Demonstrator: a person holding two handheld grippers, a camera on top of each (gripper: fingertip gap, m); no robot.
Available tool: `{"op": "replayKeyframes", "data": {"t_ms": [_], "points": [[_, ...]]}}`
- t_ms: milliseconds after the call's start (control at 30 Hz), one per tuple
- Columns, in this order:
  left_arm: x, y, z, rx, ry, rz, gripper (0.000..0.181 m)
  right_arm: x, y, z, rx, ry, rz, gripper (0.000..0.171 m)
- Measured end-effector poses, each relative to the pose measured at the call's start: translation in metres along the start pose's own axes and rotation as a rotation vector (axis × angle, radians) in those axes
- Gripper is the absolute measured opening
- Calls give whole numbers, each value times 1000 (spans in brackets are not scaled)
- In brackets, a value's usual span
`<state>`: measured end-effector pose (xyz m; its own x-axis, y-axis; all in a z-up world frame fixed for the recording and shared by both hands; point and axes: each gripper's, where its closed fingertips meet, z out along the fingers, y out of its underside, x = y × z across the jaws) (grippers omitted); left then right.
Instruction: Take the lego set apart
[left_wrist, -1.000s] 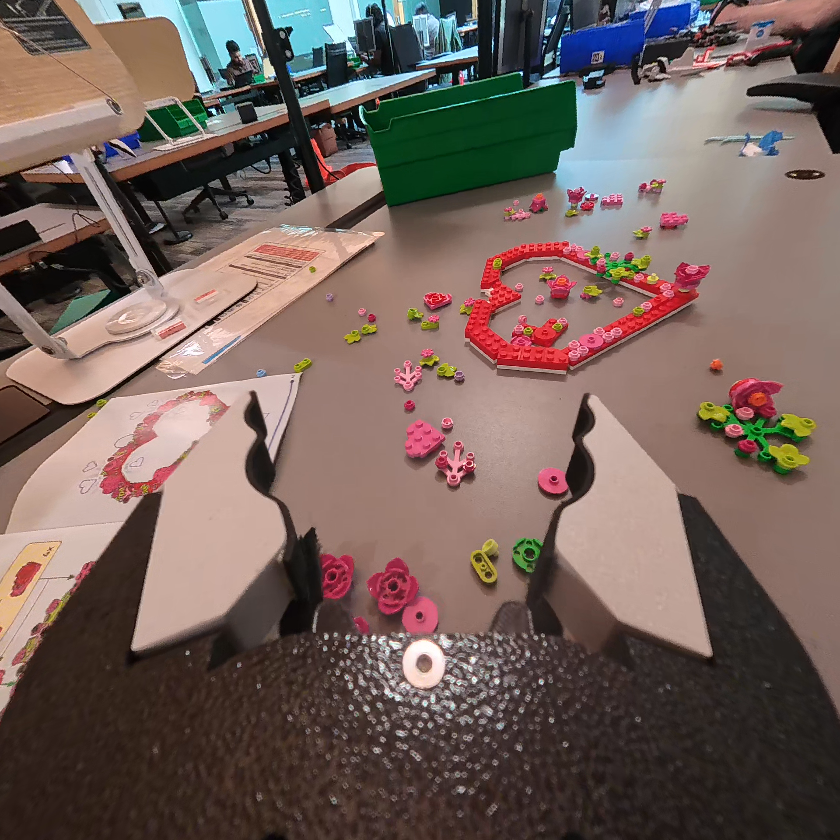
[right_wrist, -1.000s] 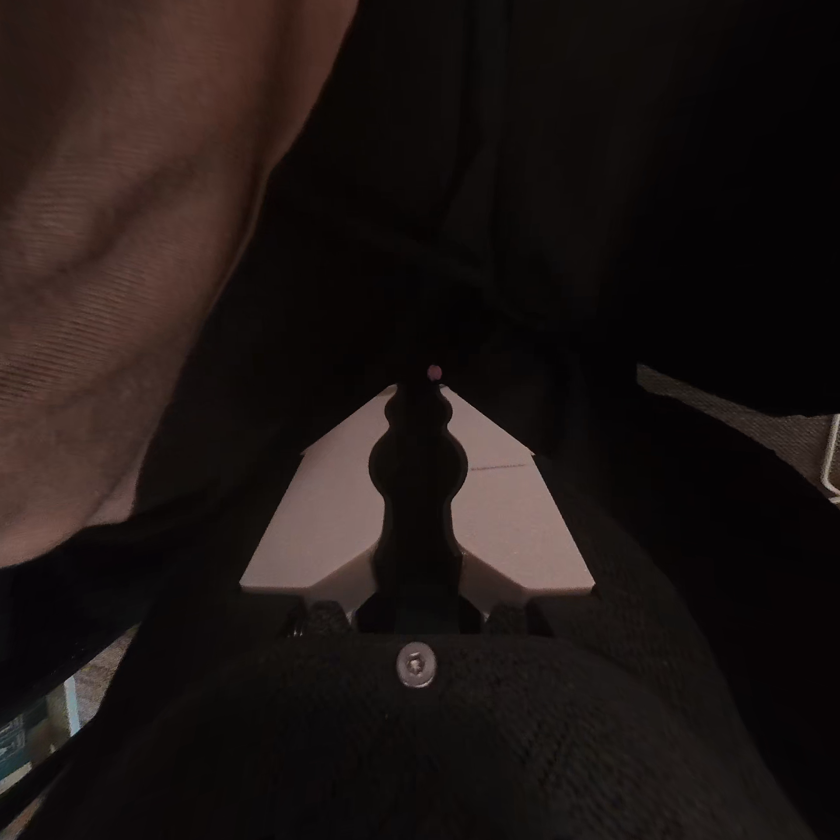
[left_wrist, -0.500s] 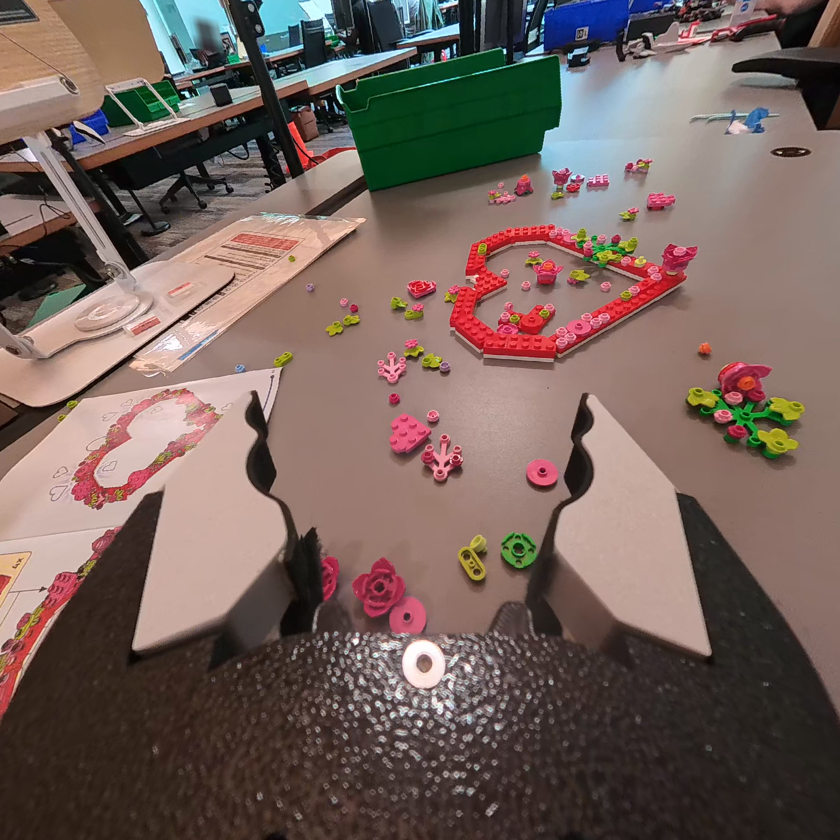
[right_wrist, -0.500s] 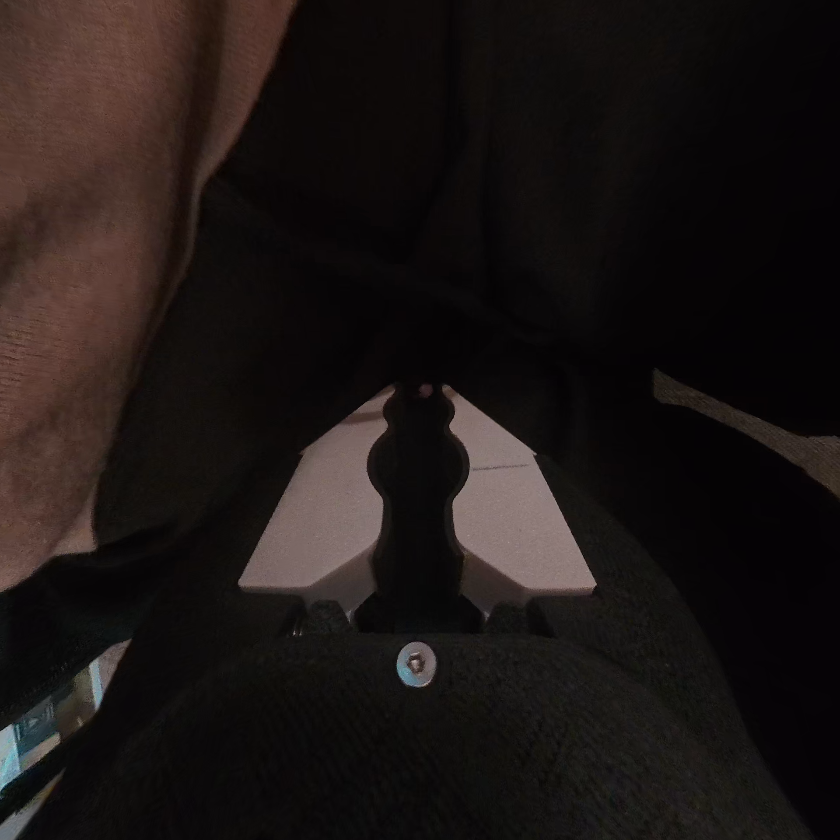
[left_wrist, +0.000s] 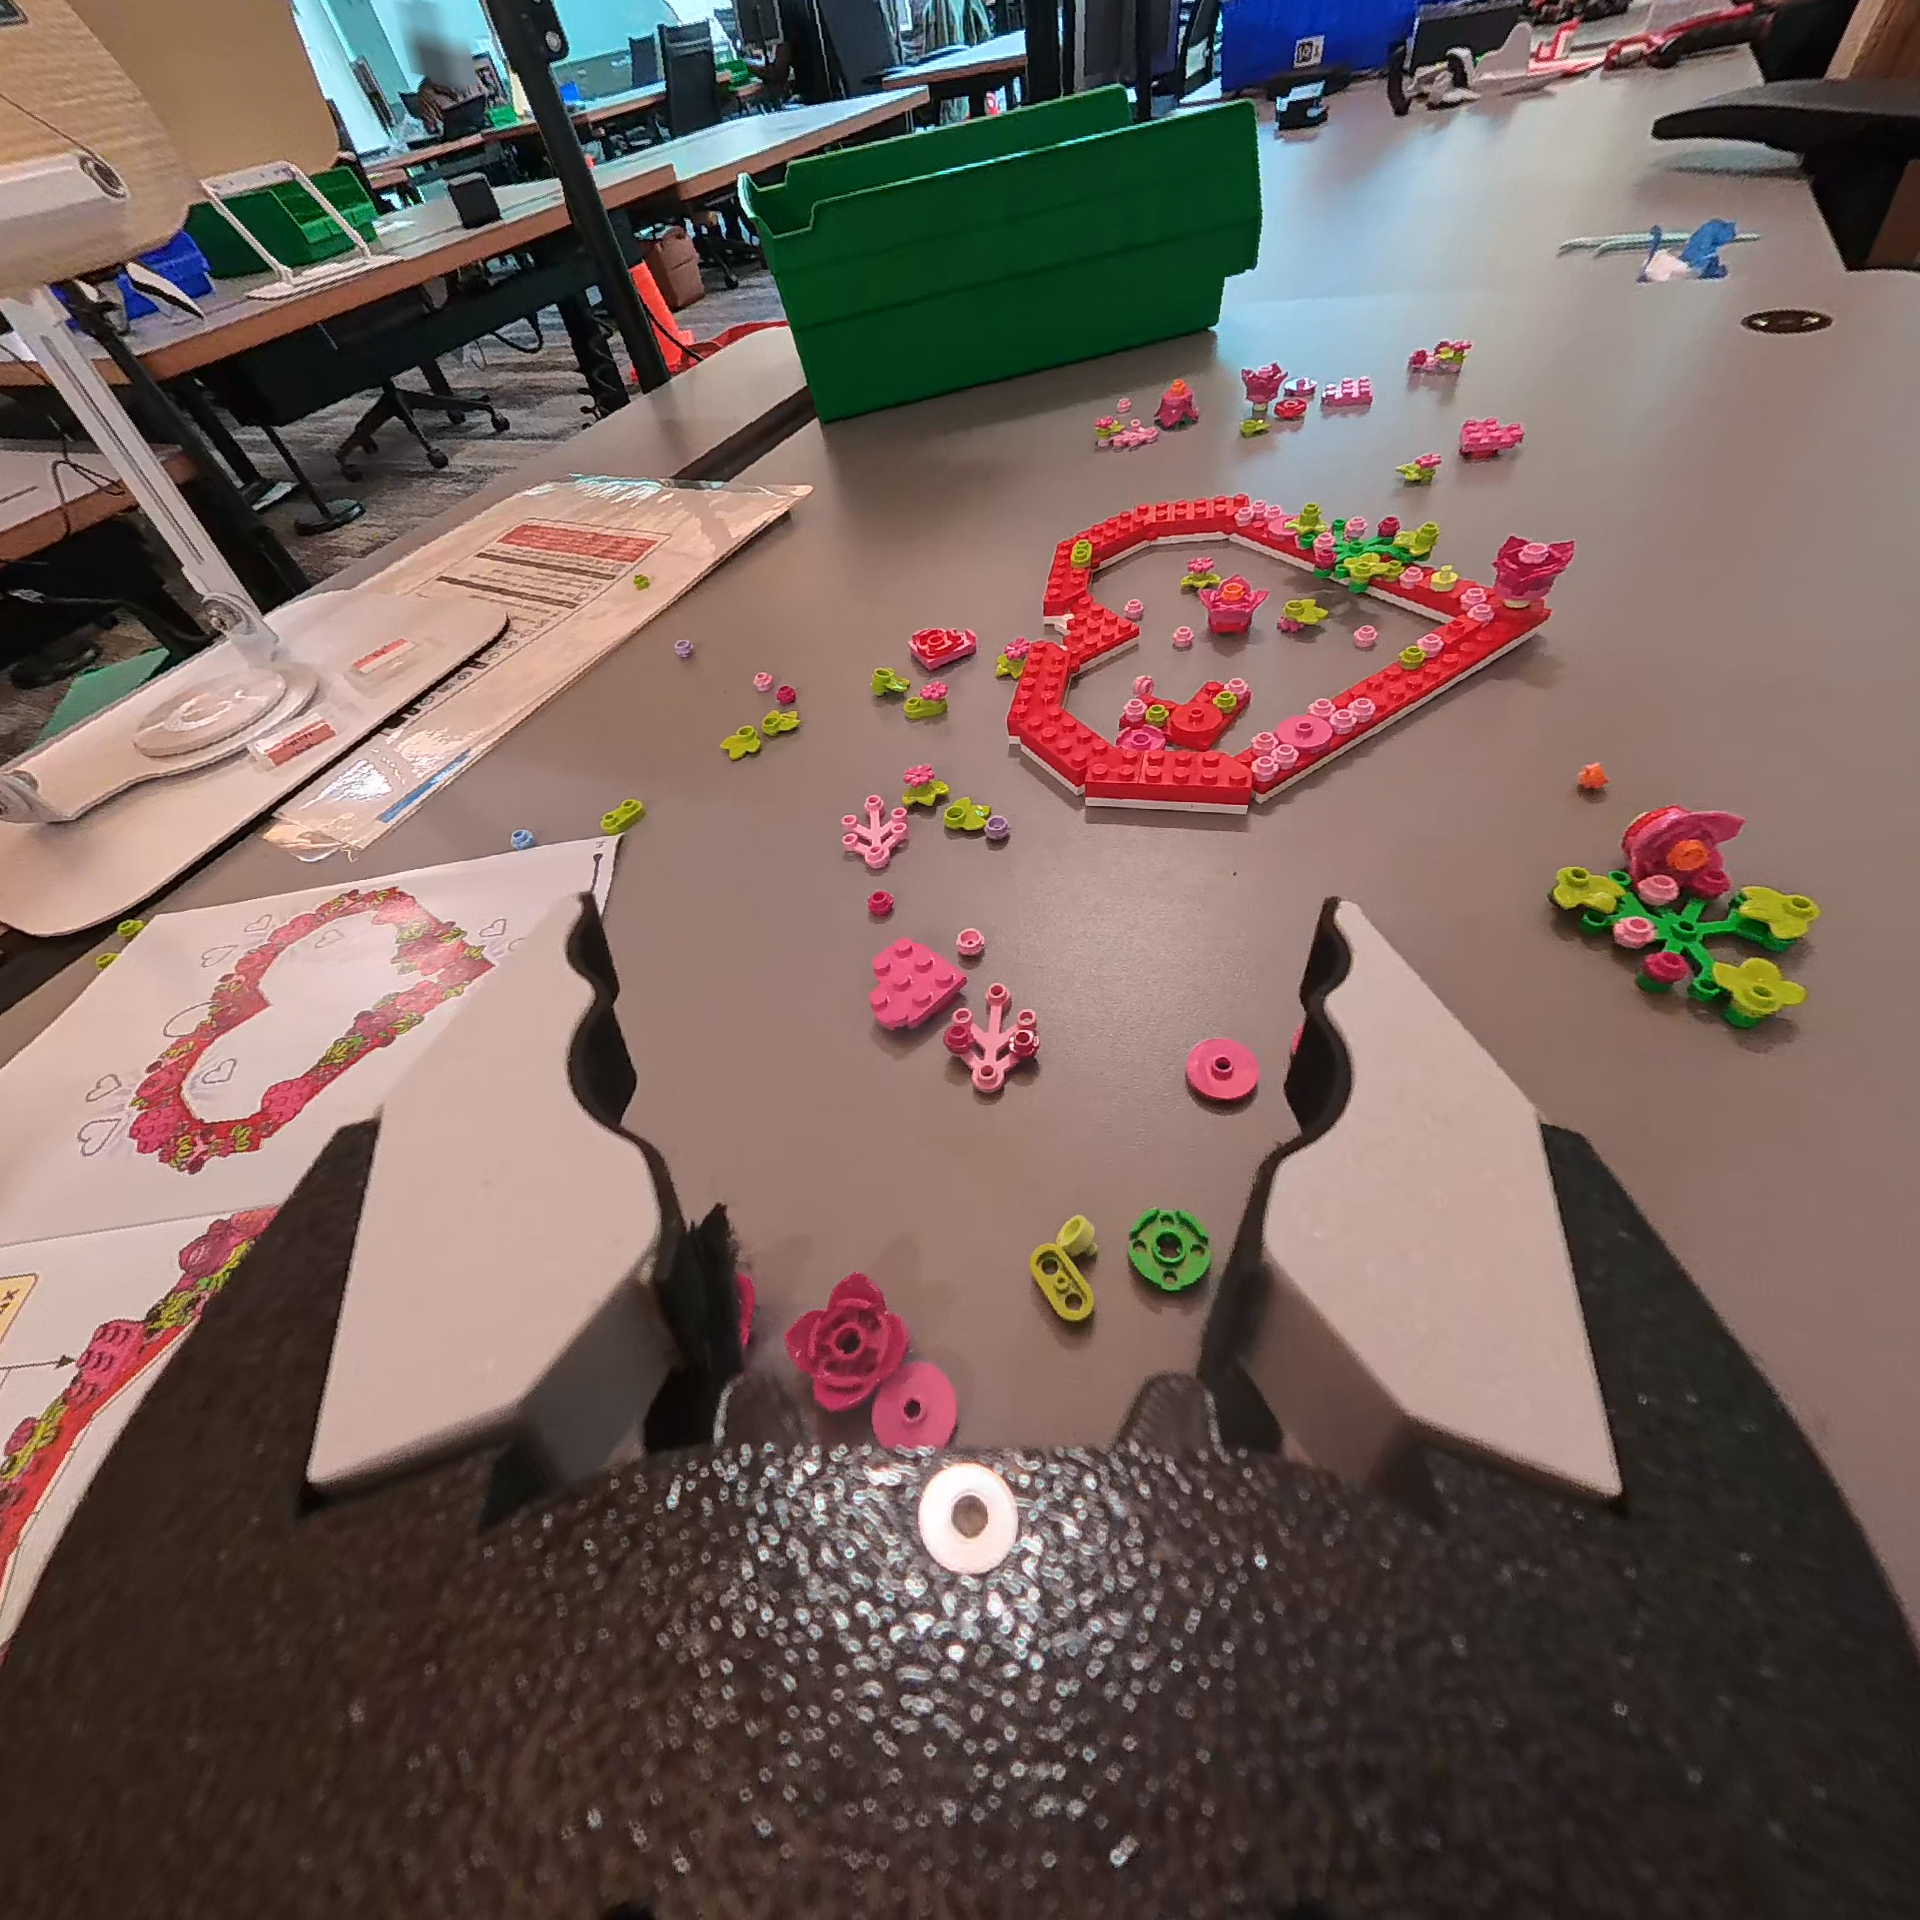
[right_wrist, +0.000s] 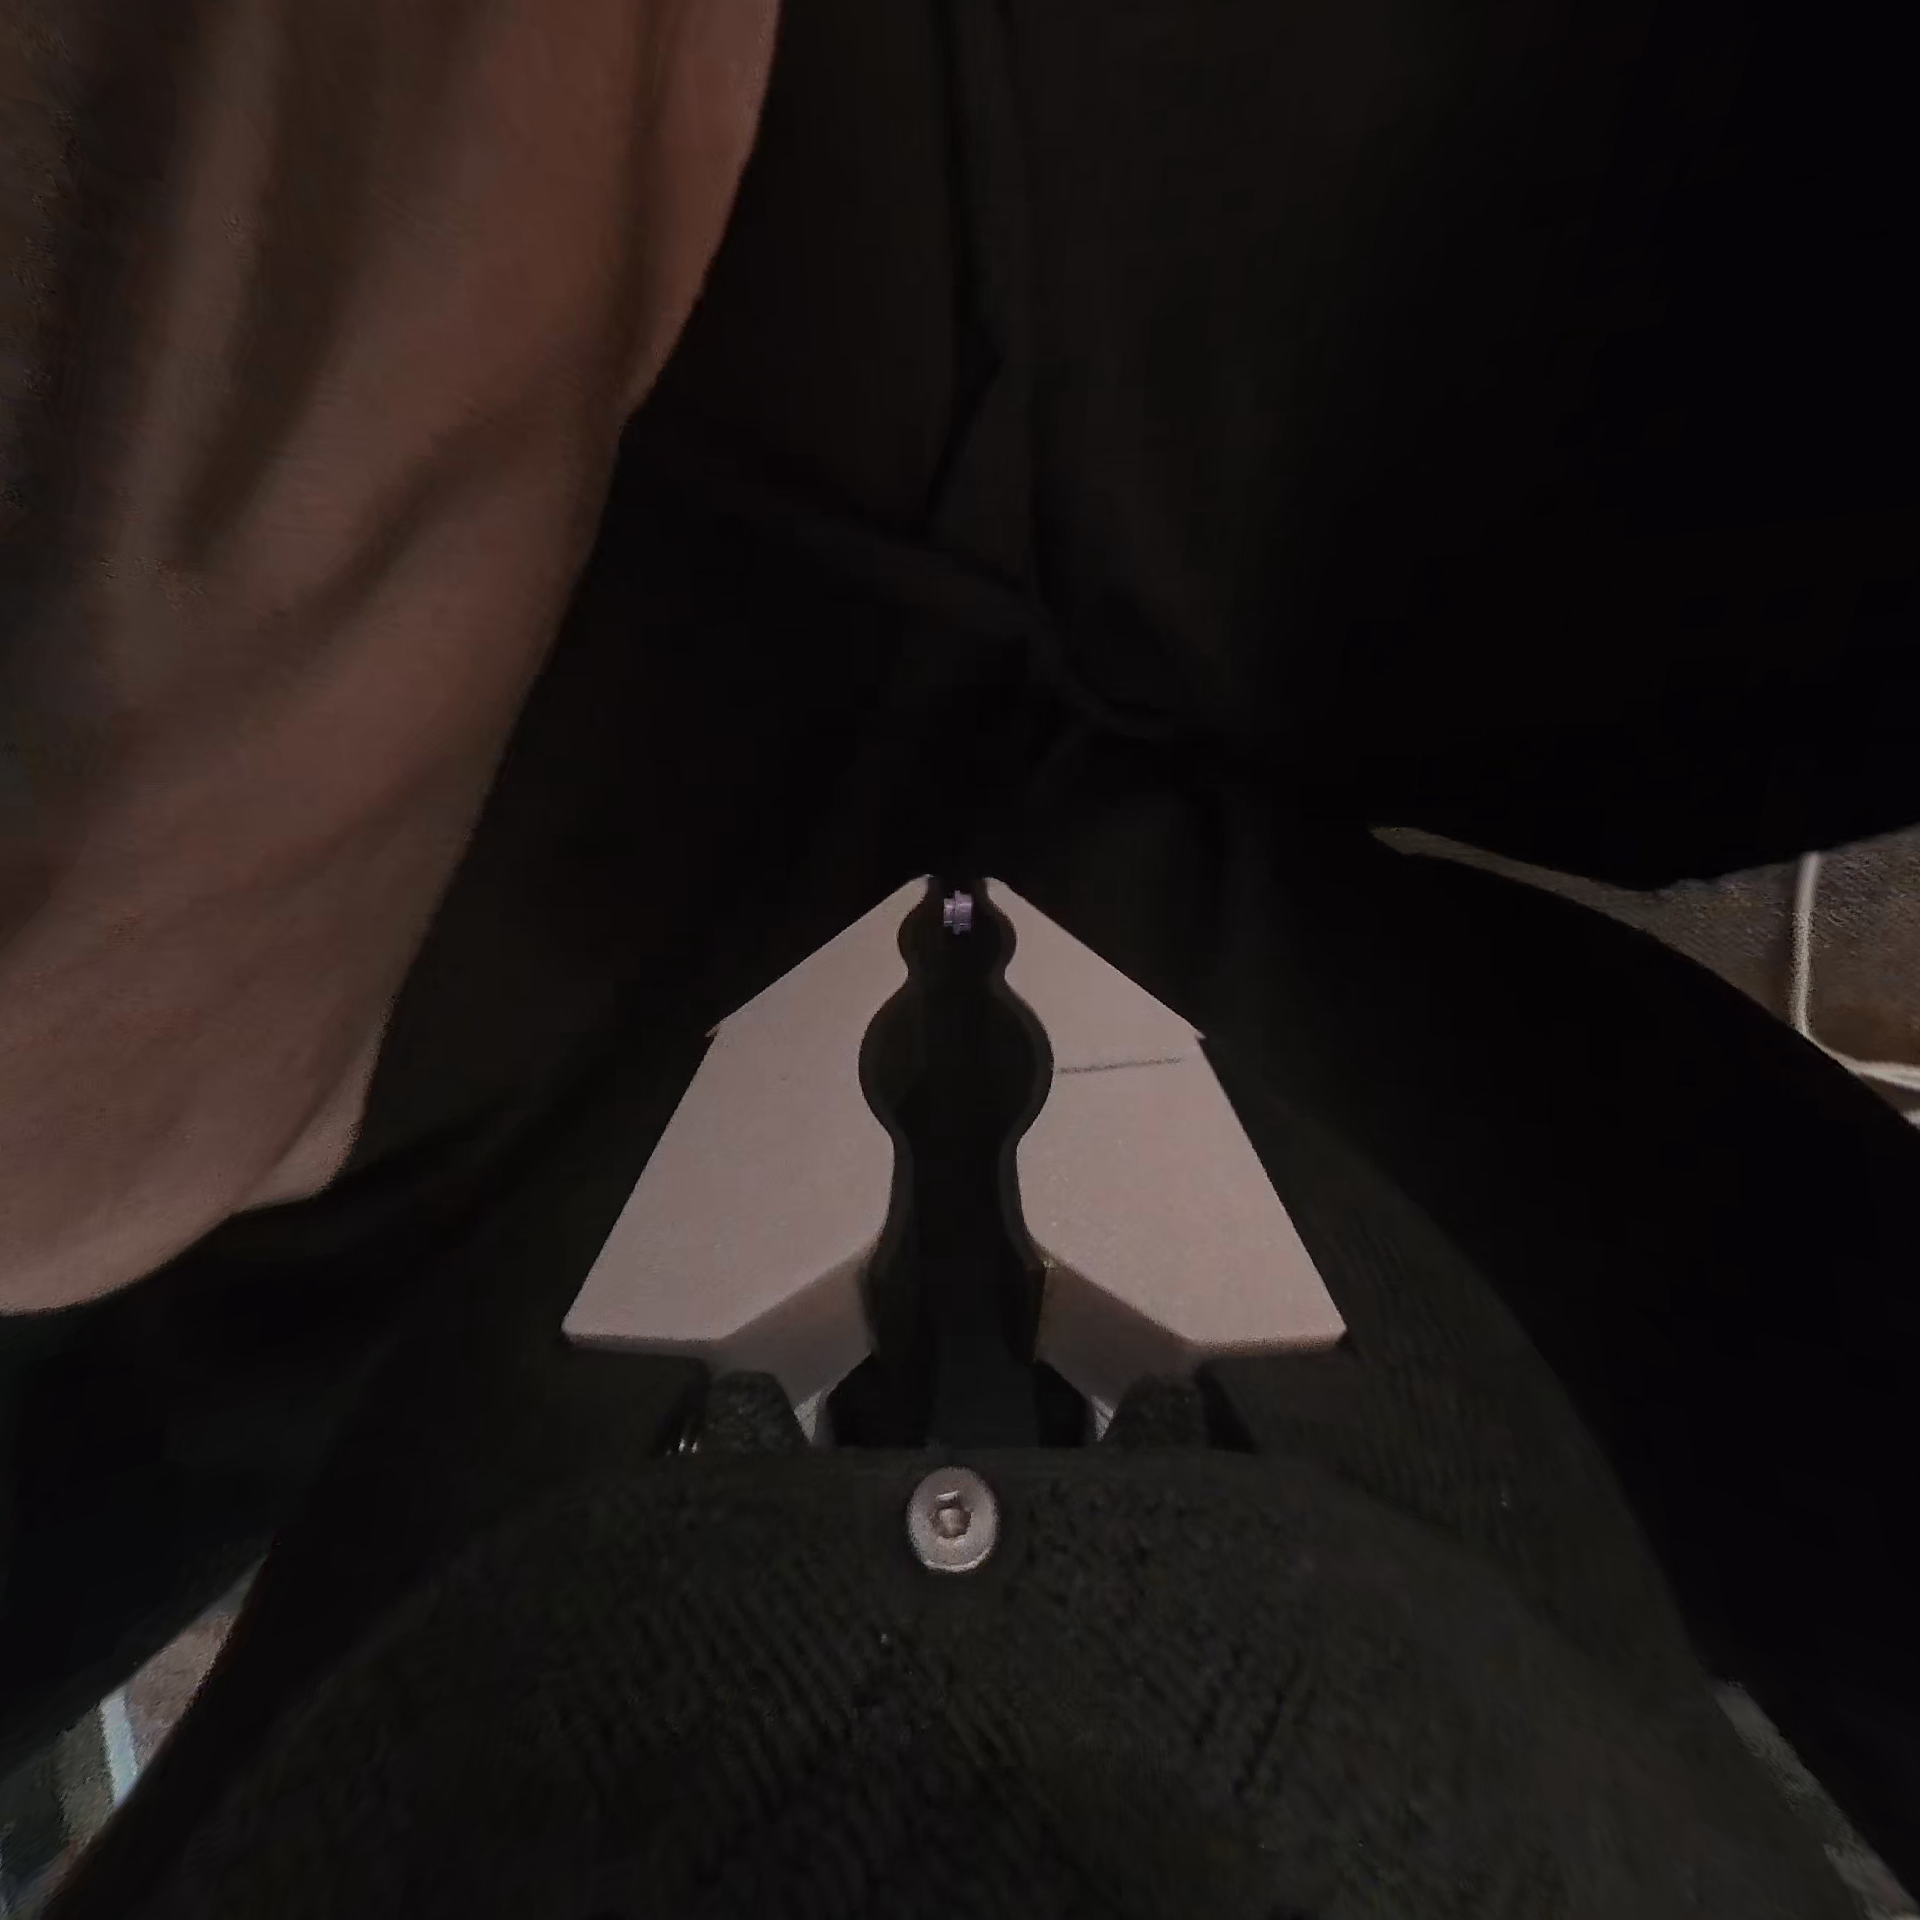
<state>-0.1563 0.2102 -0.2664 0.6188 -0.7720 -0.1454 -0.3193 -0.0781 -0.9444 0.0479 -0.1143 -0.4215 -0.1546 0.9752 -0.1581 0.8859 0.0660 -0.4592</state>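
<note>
Left gripper (left_wrist: 956, 1023): jaws spread wide, empty, over loose pieces.
Right gripper (right_wrist: 957, 902): jaws clenched on 1 tiny stud (right_wrist: 956, 912), possibly lilac; view dark.
Heart frame (left_wrist: 1273, 649): mid-table, well ahead, partly stripped.
Advice: I pin the frame, pluck flowers upward singly.
Writing: sheet (left_wrist: 540, 582) printed, not transcribed.

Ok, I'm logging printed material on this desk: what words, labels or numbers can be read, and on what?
I won't quote writing; these bear it.
Sheet in a clear plastic bag: red header block, lines of print.
White lamp base: two stickers, too small to read.
Lego instruction sheet: yellow box at the edge, cut off.
Right wrist view: none; the right gripper pinches a tiny purple piece.
</note>
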Motion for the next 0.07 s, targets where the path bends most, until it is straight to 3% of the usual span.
{"op": "replayKeyframes", "data": {"t_ms": [67], "points": [[1,0,0,-1,0,10,127,4,-11,-26,84,45,34,5]]}}
